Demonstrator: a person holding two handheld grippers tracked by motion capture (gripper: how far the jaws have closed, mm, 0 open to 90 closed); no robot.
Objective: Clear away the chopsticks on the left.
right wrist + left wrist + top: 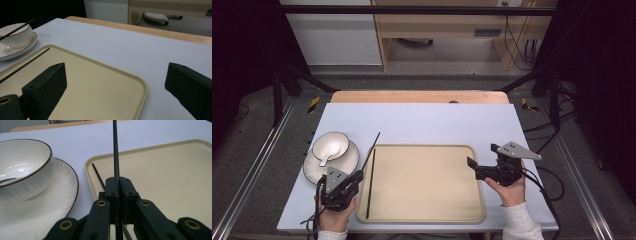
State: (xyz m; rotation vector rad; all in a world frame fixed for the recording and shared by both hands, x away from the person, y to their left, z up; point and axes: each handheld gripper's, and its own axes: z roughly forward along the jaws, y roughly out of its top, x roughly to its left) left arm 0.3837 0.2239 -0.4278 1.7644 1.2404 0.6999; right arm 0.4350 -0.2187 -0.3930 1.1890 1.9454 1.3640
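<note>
The tray holds one chopstick along its left edge. The bowl, containing a spoon, sits on a plate at the bench's left edge. The left gripper clamps a second chopstick; the right gripper is wide.

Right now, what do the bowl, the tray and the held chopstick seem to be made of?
Bowl: likely glazed ceramic, glossy white with a dark rim line. Tray: probably matte beige plastic, with rounded moulded edges. Chopstick in the left hand-held gripper: dark, finely textured, possibly carbon fibre or plastic; uncertain.
</note>
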